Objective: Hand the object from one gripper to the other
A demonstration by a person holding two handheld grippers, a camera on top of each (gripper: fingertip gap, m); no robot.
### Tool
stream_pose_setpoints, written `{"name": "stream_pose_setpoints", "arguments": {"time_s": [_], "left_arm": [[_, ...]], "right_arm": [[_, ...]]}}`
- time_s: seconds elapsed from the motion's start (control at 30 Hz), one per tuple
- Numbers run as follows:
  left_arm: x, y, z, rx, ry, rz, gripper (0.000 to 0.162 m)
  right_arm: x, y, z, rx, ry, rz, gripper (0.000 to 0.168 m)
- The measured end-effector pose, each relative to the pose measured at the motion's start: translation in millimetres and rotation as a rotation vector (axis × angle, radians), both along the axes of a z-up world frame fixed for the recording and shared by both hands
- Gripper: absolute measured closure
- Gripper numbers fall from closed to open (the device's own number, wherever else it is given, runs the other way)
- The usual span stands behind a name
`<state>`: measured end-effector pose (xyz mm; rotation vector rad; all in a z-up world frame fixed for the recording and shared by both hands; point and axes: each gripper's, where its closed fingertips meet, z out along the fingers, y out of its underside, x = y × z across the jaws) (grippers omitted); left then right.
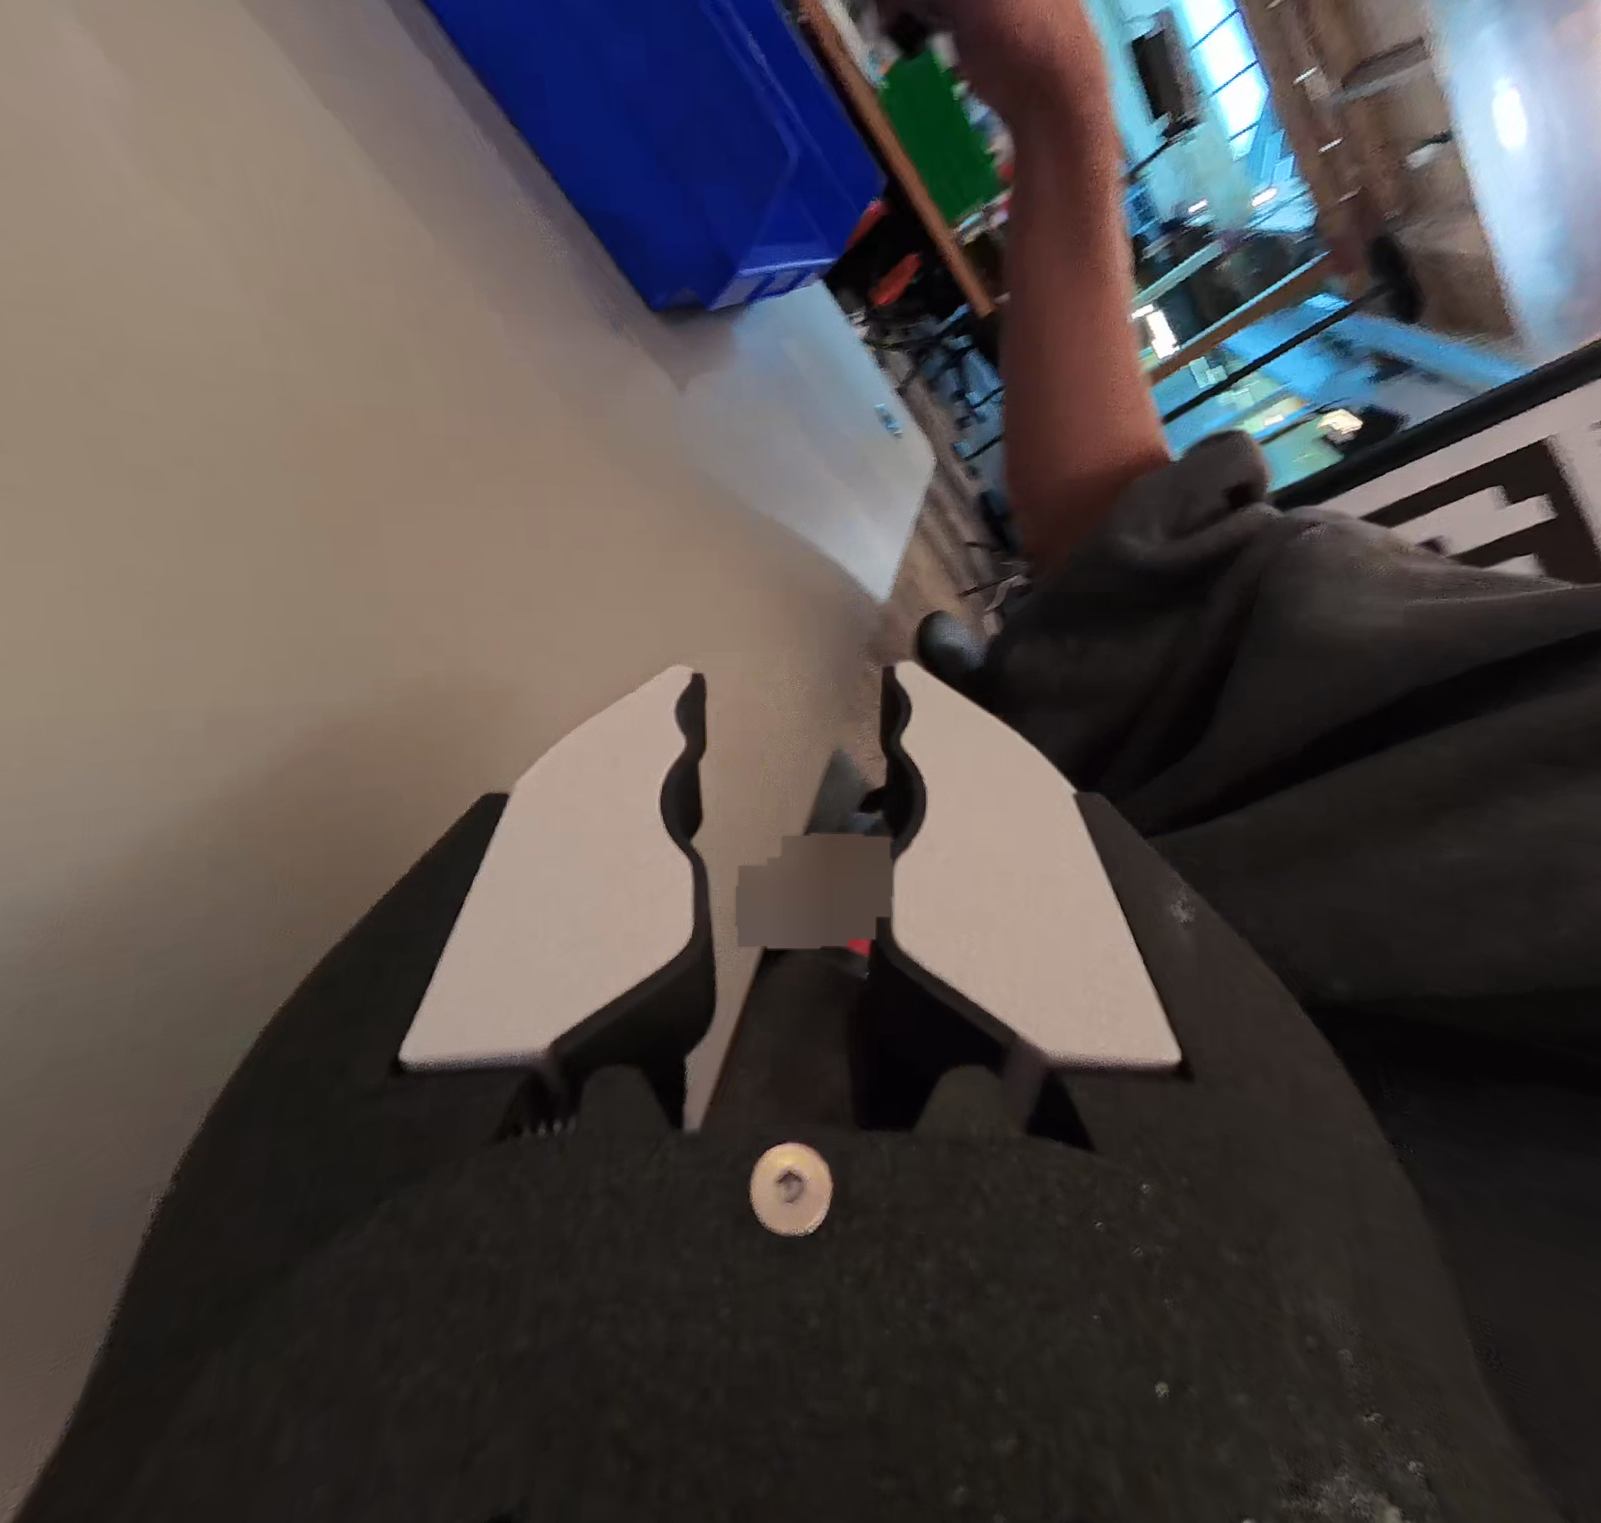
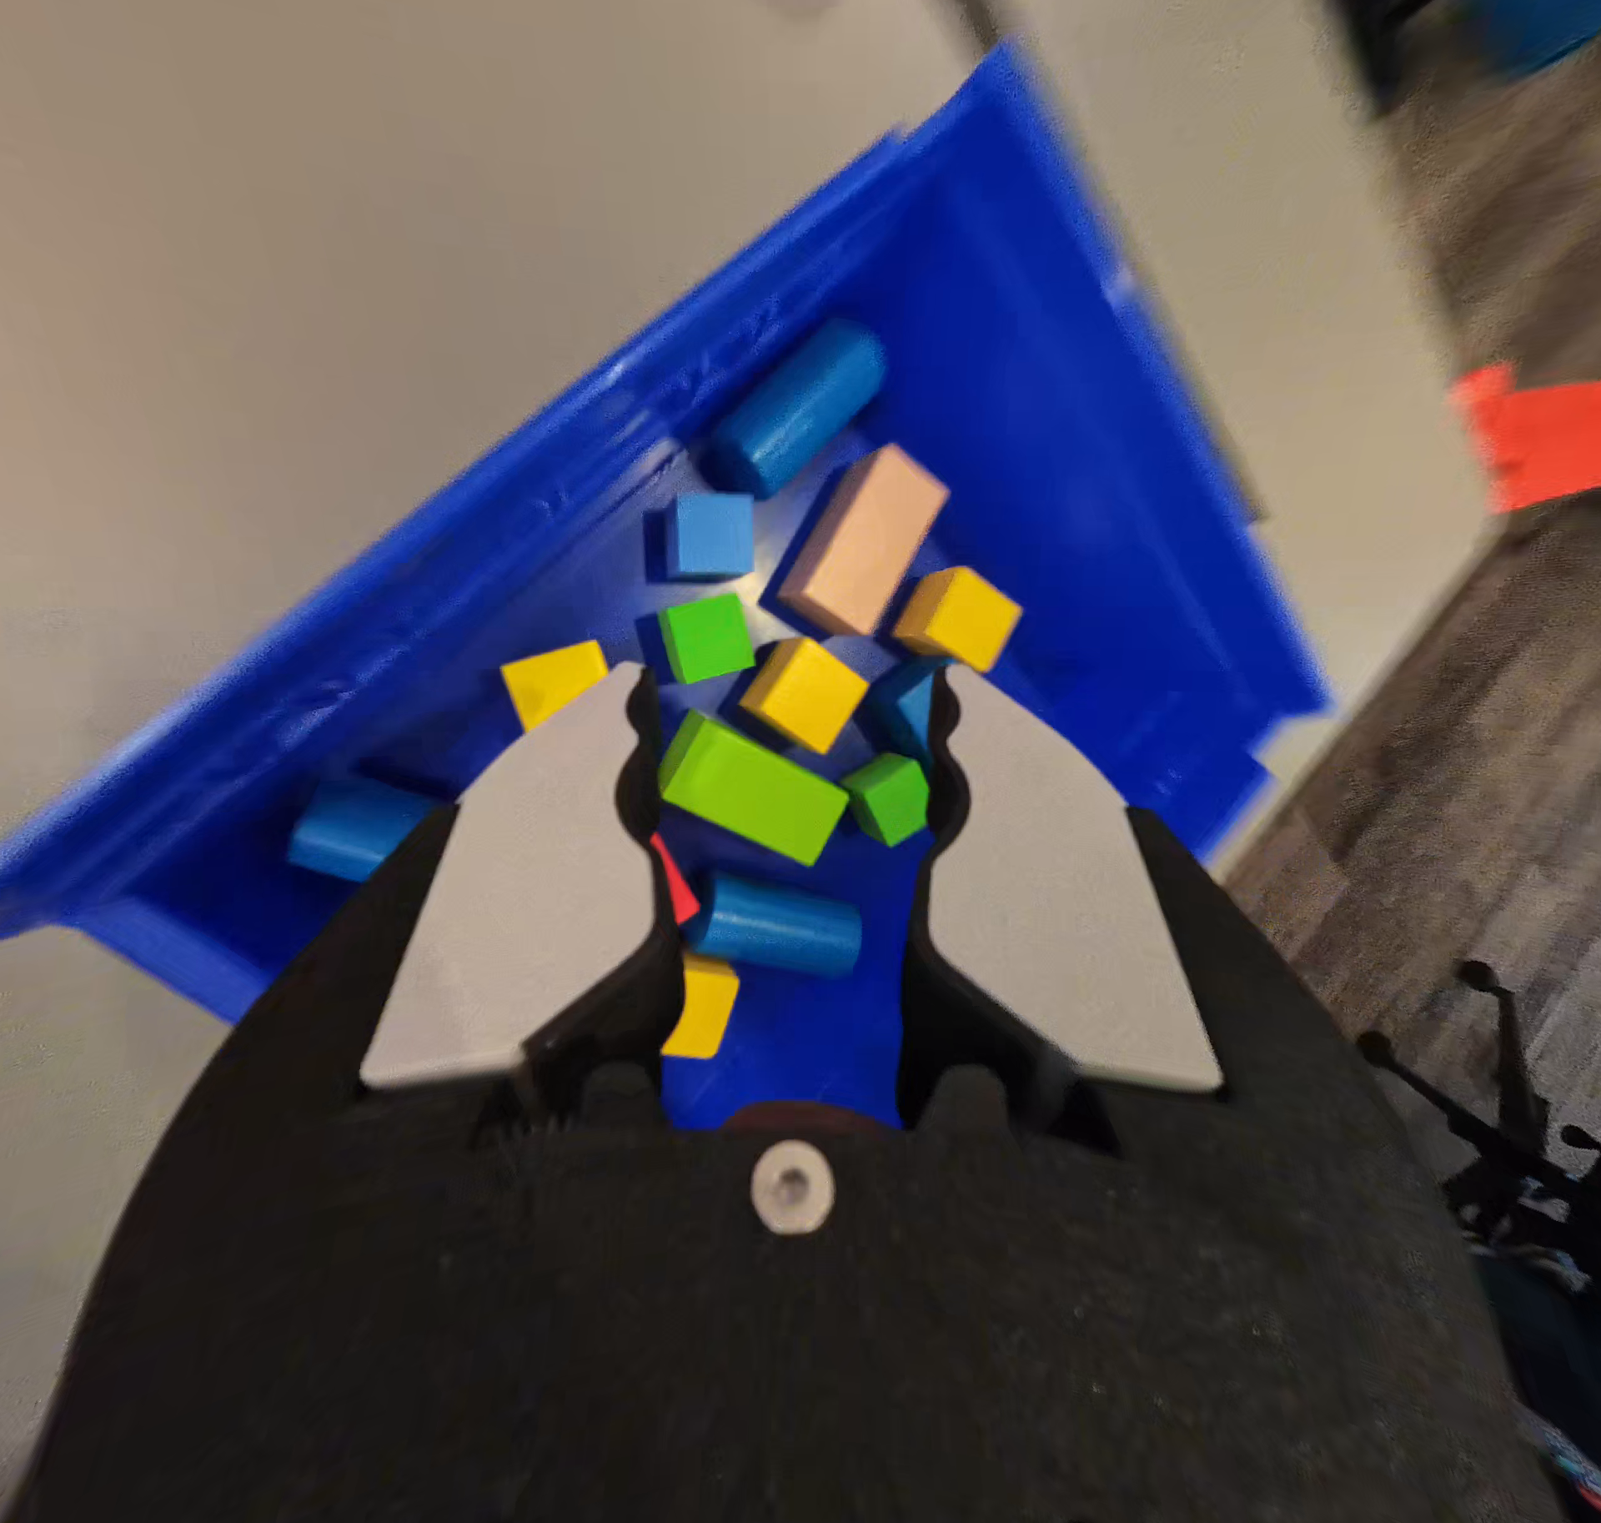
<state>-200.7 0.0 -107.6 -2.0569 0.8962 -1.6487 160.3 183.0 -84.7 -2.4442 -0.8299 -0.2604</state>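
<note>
Right gripper (image 2: 793, 684): hovering over the bin, fingers spread wide, gripping nothing.
Bin (image 2: 1083, 441): lying on the pale table (image 2: 260, 225), tilted in the blurred right wrist view, holding every block in sight.
Yellow block (image 2: 700, 1009): sitting nearest in the bin, half hidden behind the right gripper's left finger.
Blue cylinder (image 2: 780, 927): lying just beyond the yellow block, framed between the fingers.
Long green block (image 2: 749, 788): resting farther in, mid-bin, touching a small green cube (image 2: 888, 797).
Yellow cube (image 2: 806, 693): sitting just past the fingertips, central in the bin.
Tan block (image 2: 866, 537): lying toward the bin's far wall, beside an orange-yellow cube (image 2: 957, 615).
Far cylinder (image 2: 797, 415): lying against the bin's far wall.
Task object: not being held by either gripper; impossible to tell which block.
Left gripper (image 1: 793, 684): pointing along the table's edge, well short of the bin (image 1: 624, 95), gaping moderately, holding nothing.
Forearm (image 1: 1066, 225): reaching past the bin's end in the left wrist view.
</note>
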Motion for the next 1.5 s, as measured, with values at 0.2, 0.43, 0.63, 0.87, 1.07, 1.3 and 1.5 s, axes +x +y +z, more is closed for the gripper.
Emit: {"name": "stream_pose_setpoints", "arguments": {"time_s": [0.2,0.43,0.63,0.87,1.07,1.3,1.5], "left_arm": [[-17,34,0,0.191,0.166,0.154,0.121],[-88,175,41,0.295,0.504,0.584,0.104],[-108,313,10,0.013,0.823,0.621,0.114],[-98,406,-44,-0.275,0.93,0.684,0.114],[-106,419,-82,-0.286,1.134,0.681,0.12],[-116,409,-81,-0.196,1.118,0.551,0.13],[-107,376,-32,-0.096,0.728,0.514,0.13]], "right_arm": [[-107,-118,44,0.297,0.697,-0.158,0.121],[-202,-193,-34,0.304,0.827,-0.098,0.12],[-213,-200,-53,0.212,0.794,-0.08,0.112],[-194,-203,-34,0.291,0.795,-0.101,0.112],[-186,-203,-31,0.288,0.849,-0.115,0.112],[-186,-208,-30,0.291,0.811,-0.088,0.112],[-185,-209,-23,0.339,0.797,-0.068,0.115]]}}
